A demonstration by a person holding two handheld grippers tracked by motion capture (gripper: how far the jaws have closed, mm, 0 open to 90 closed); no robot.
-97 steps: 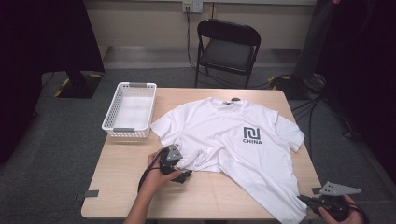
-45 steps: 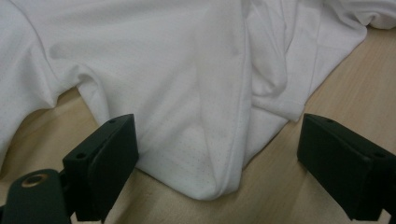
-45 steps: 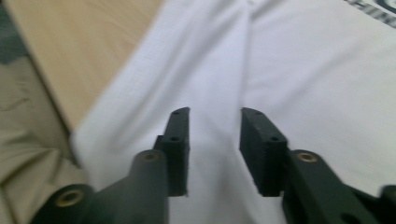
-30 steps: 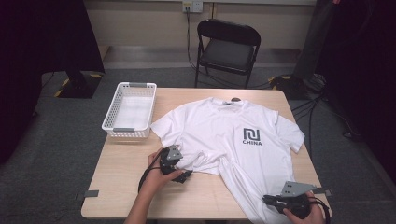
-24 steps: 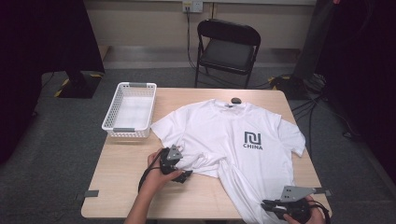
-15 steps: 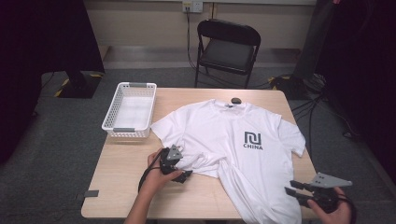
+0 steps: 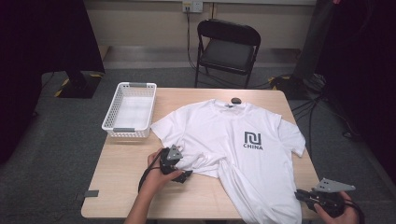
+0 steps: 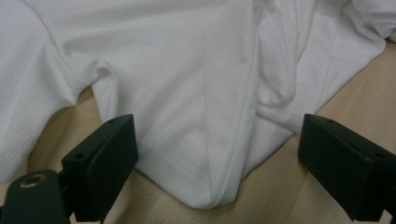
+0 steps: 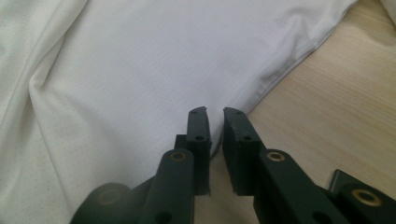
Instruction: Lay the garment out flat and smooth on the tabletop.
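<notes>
On the wooden worktop (image 7: 135, 172) a white T-shirt (image 7: 233, 149) lies front up, collar toward the far edge and its hem running off the near right corner, and you work it from two sides. Your left gripper (image 7: 180, 170) rests at the shirt's near left side, by the bunched cloth under the sleeve; seen in the left gripper view, its jaws stand wide apart, straddling a folded point of fabric (image 8: 210, 186) without pressing on it, so nothing is held there. That placement reads as a hand set ready to pinch the side seam once the other end is sorted. Your right gripper (image 7: 308, 197) sits at the near right corner, just beside the hanging hem. The right gripper view shows its jaws nearly together, only a narrow slit between them, with the hem's edge (image 9: 261, 91) running just ahead of the tips; they have just been closing, and no cloth can be made out between them, so the grip looks empty. A white basket (image 7: 130, 109) waits beside the shirt's left sleeve, apart from it, likely the place for the folded garment. A small dark object (image 7: 236, 100) lies just past the collar. Beyond the worktop stands a black folding chair (image 7: 229, 46).
</notes>
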